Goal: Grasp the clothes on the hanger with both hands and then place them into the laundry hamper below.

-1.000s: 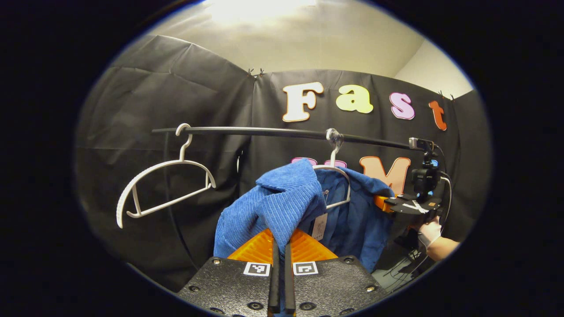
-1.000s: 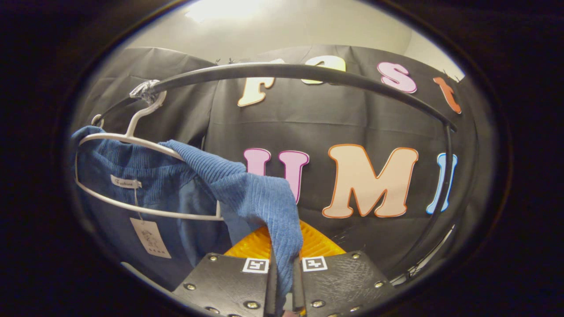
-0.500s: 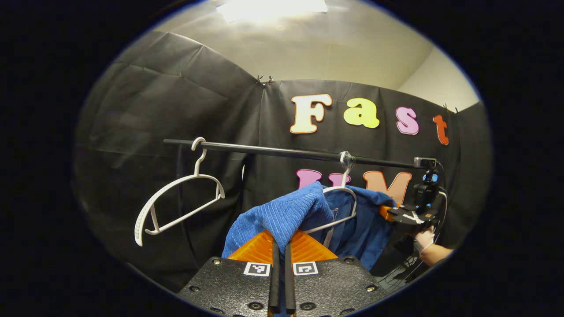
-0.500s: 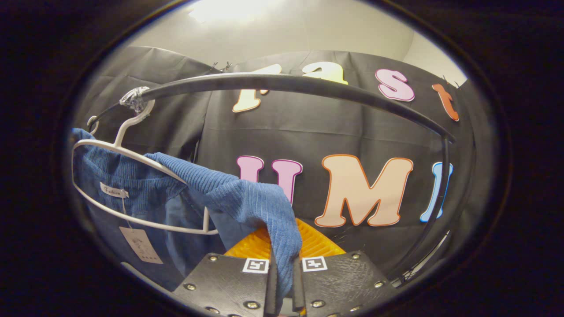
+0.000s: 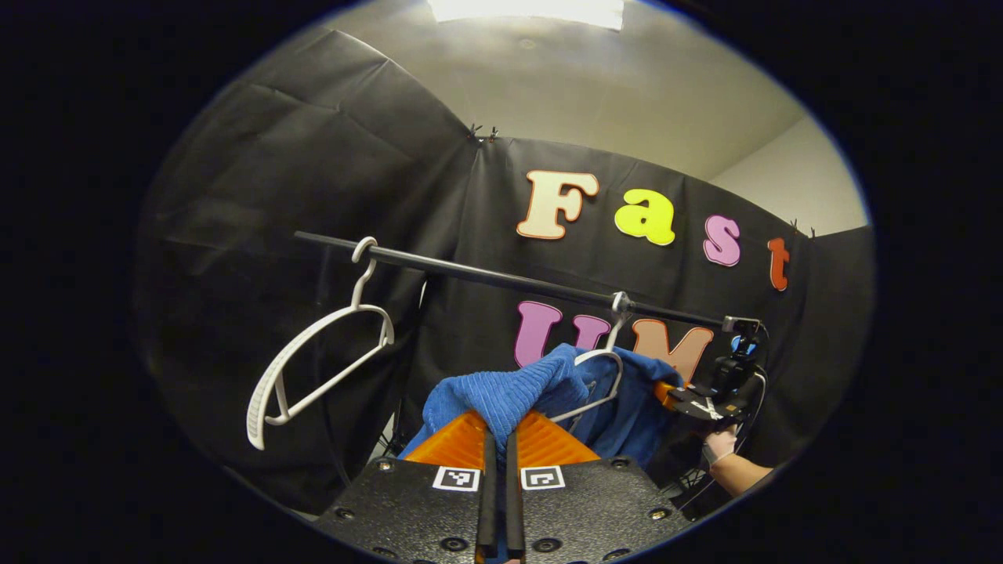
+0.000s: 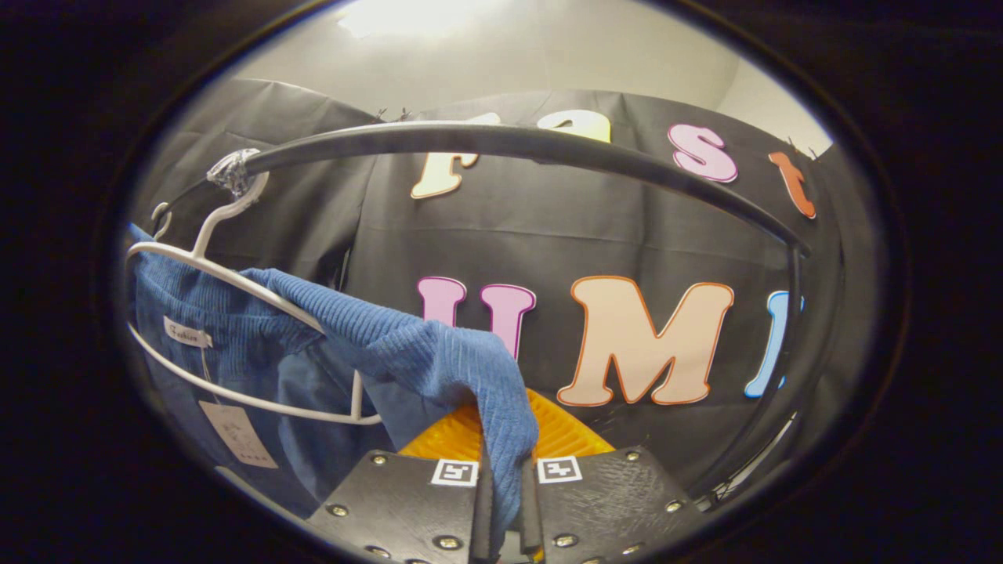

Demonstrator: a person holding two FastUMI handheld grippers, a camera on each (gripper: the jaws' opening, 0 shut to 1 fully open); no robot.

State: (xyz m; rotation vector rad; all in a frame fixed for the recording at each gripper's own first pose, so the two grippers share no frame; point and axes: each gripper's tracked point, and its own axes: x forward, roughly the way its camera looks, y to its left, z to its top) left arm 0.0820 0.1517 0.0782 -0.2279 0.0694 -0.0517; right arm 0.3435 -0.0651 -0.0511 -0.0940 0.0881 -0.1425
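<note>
Both grippers clamped on the blue garment (image 5: 501,392) — left gripper (image 5: 497,470) pinching one shoulder, right gripper (image 6: 505,478) the other. Garment partly draped on the white hanger (image 6: 235,329), up and ahead of both grippers, on the rail (image 5: 486,274). Two hangers, one empty hanger (image 5: 313,360). One garment — hamper judged below.

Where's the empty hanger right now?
In the left gripper view, the empty hanger hangs at the rail's left end, left of the blue garment.
</note>
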